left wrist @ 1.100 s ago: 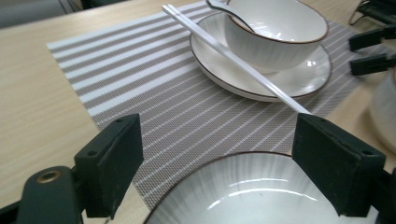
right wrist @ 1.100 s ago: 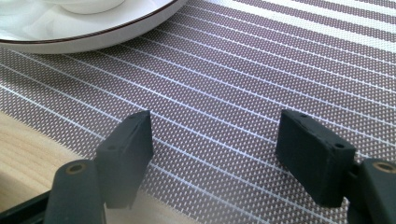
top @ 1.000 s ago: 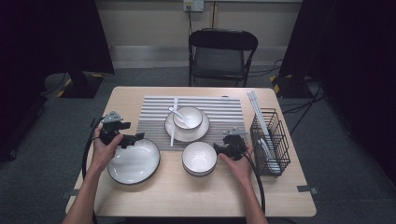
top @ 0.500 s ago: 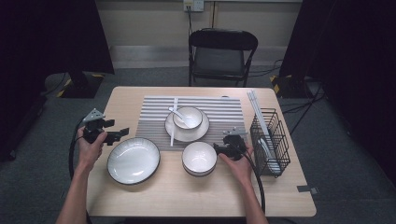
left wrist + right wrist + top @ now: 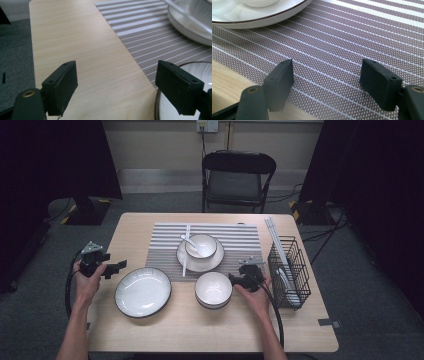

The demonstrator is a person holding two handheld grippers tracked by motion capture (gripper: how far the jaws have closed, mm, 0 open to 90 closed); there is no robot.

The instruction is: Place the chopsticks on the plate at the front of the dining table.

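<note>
Left gripper withdrawn from plate, level, jaws wide, seemingly empty.

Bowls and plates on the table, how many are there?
4. A wide black-rimmed white plate front left, a white bowl beside it, and a small white bowl on a white saucer on the striped mat. The wire rack might hide more.
</note>
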